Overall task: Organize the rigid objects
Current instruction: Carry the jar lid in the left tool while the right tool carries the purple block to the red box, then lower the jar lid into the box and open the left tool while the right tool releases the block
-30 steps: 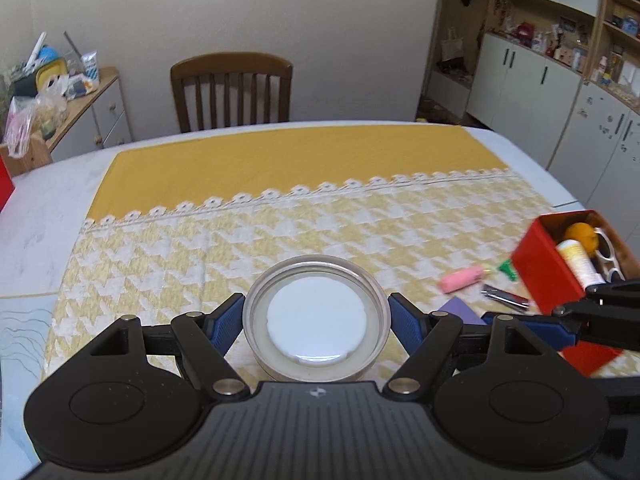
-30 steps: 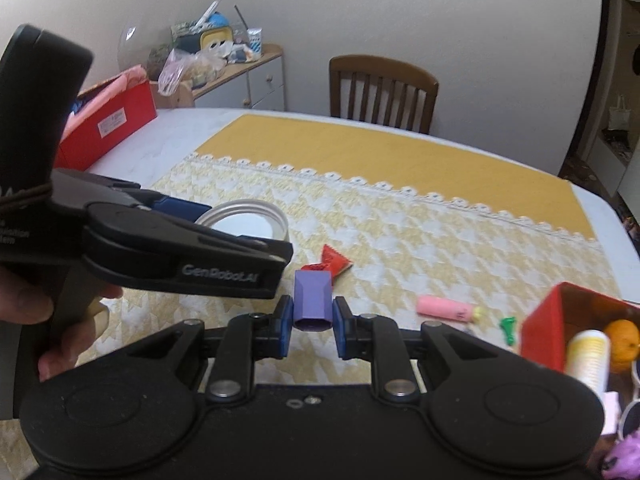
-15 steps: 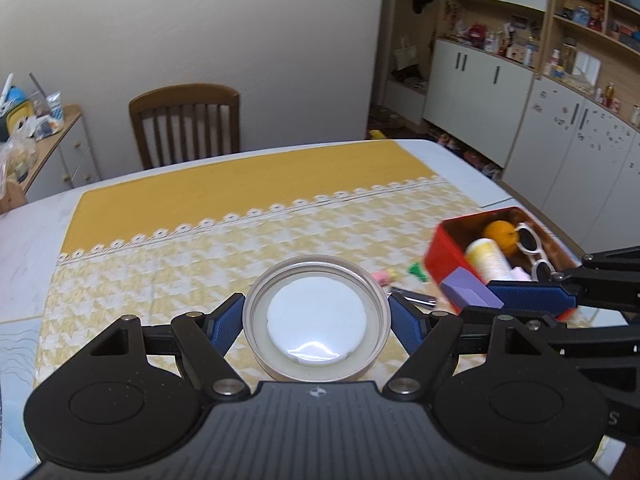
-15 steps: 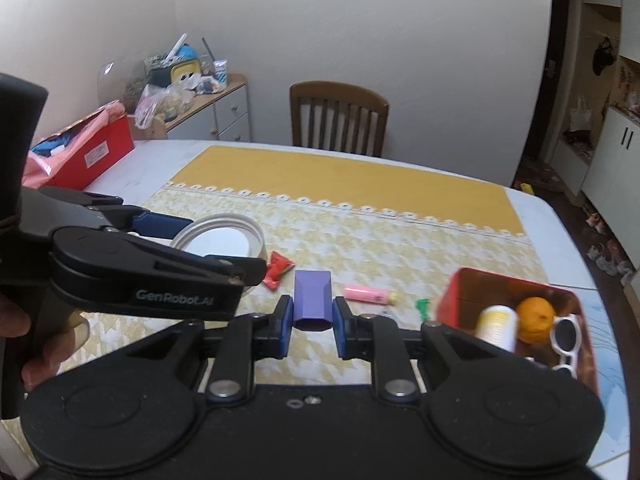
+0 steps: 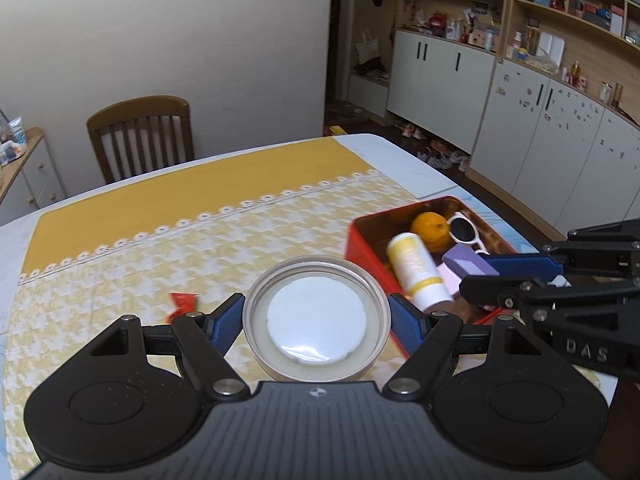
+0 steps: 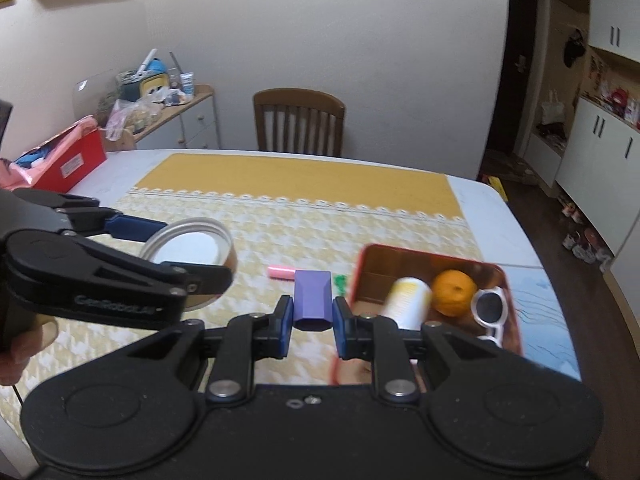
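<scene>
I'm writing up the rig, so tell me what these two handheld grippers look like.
Both the left gripper and the right gripper are matte black plastic with a ribbed top, two round housings, silver pivot bolts, scissor-like linkage arms and blue ribbed finger pads. White "GenRobot.AI" lettering marks the left one's side. No cables or sleeves show.

Both views look forward and steeply down along their own fingers from close above the table [image 5: 404, 160]. The left wrist view faces right toward the red tin [image 5: 366, 240]; the right wrist view faces the chair [image 6: 299, 122], sharing tin, tablecloth and chair
</scene>
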The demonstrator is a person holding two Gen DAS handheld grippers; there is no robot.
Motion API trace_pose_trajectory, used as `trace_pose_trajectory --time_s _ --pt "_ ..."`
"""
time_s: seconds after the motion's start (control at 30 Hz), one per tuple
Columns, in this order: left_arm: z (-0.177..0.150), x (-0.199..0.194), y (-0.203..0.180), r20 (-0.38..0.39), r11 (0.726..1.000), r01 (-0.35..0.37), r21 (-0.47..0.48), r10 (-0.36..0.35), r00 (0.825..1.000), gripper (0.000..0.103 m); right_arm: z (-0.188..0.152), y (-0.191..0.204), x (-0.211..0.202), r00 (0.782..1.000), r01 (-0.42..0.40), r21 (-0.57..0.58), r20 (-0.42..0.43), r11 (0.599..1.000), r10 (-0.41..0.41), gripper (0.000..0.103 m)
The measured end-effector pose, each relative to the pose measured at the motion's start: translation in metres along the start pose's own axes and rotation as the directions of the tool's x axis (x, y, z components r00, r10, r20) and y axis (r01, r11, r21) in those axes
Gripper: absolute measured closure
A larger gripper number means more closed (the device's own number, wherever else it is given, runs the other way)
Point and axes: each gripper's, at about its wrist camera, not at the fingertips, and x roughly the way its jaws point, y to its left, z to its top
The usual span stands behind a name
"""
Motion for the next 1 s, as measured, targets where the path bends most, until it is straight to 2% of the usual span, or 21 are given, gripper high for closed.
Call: trace_pose_trajectory --time_s 0.53,0.8,0.9,1.0 --pt "0.008 0.05 -0.096 -0.063 0.994 0.059 0.093 -0.053 0.997 0.026 -0.022 -0.095 0.003 0.998 0.062 0.05 -0.027 0.997 -0.061 0.083" --pt "0.015 0.086 -0.136 -0.099 0.986 0.062 0.156 -0.047 0.994 0.026 -0.021 -0.135 0.032 0.996 0.054 0.09 -0.072 0.994 -0.047 0.083" --pt "0.015 0.096 -0.148 -0.1 0.977 0.089 0.193 -0.07 0.993 0.026 -0.017 -0.143 0.046 0.996 0.038 0.098 -0.089 0.994 -0.03 0.083" --pt "0.014 0.108 -0.157 -0.116 0.974 0.083 0.21 -0.059 0.991 0.026 -0.013 -0.15 0.061 0.993 0.028 0.103 -0.114 0.994 -0.016 0.083"
